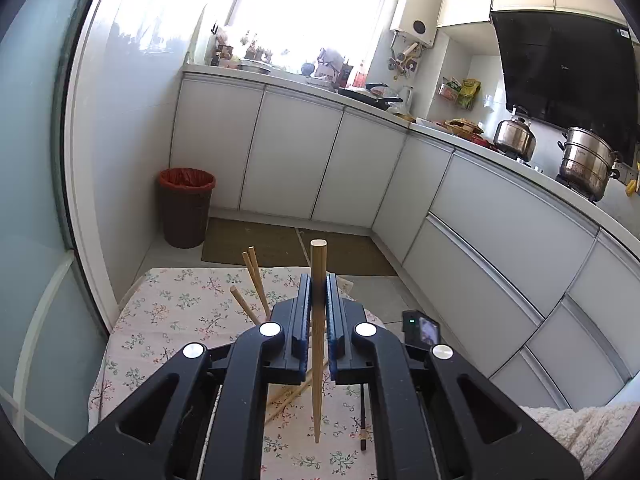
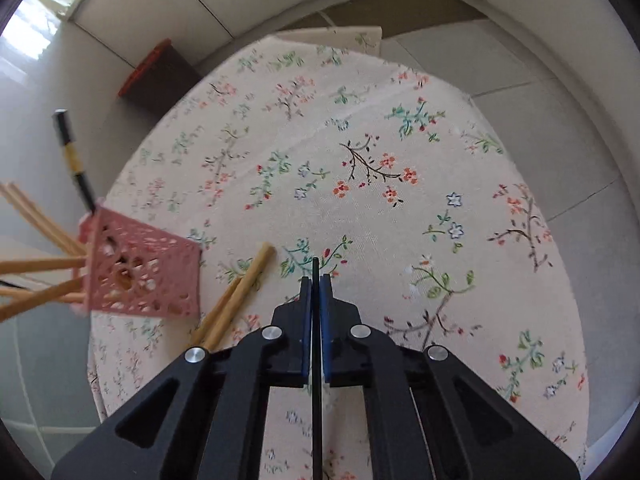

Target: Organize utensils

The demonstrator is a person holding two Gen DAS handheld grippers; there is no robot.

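- Right wrist view: the right gripper (image 2: 315, 280) is seen closed on a thin black chopstick (image 2: 315, 380), which is pinched between the blue pads (image 2: 325, 320); its tip pokes just past the fingertips and its shaft runs back along the fingers, out of the bottom of the frame.
- Just to the left of the gripper, two loose bamboo chopsticks (image 2: 236, 300) are left lying on the floral tablecloth (image 2: 400, 140), with their long axes slanting up and to the right.
- Further left, the pink perforated holder (image 2: 140, 272) is shown standing on the cloth's edge, already stocked with bamboo sticks (image 2: 40, 264) and one black chopstick with a gold band (image 2: 72, 152). The holder's mouth is turned away from the lens, towards the left edge of the frame.
- Left wrist view: the left gripper (image 1: 319, 292) is seen clamped on a single bamboo chopstick (image 1: 318, 360), held near upright, blunt end up and point hanging down above the cloth.
- Bamboo stick ends (image 1: 252, 280) are visible rising just to the left of those fingers; the holder itself is hidden behind the gripper body.
- Judged from this, the holder lies left of the right gripper and close beneath the left, so the left hand appears the nearer; its stick is already aligned for a drop, while the black one would need tipping upright first.
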